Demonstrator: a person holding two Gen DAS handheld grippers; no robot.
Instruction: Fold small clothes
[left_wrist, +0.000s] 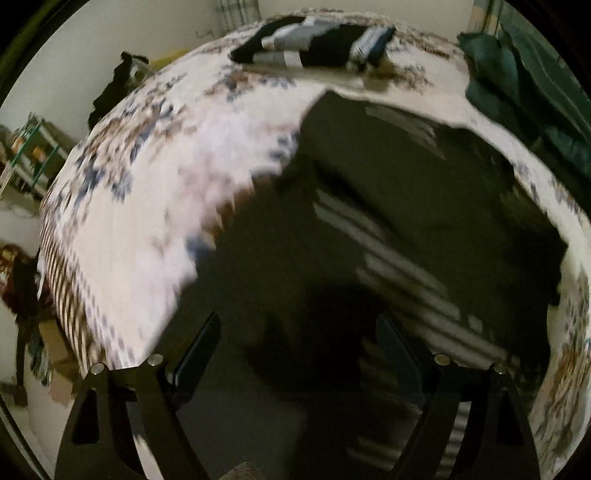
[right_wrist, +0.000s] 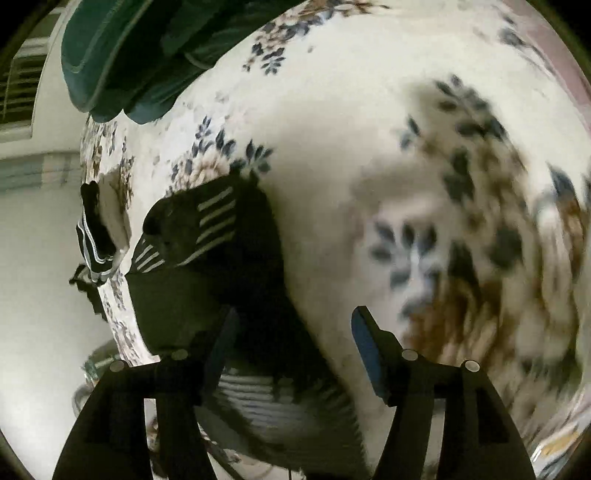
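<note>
Closest in the left wrist view, the left gripper (left_wrist: 295, 354) hangs with its jaws spread wide, nothing pinched between them, right above the dark striped garment (left_wrist: 388, 206). That garment lies spread flat on the floral bedspread (left_wrist: 147, 206), its pale stripes running in slanting bands; the picture is blurred, so finer detail is lost. Beyond it, near the far edge of the bed, sits a pile of folded clothes (left_wrist: 314, 44), black with grey and white bands. A heap of dark green fabric (left_wrist: 517, 74) lies at the far right.

In the right wrist view, the right gripper (right_wrist: 295, 347) also stands apart, holding nothing, its blue-padded finger over bare bedspread and the other over the garment's edge. The same garment stretches away to the left, with the green heap at the top.
</note>
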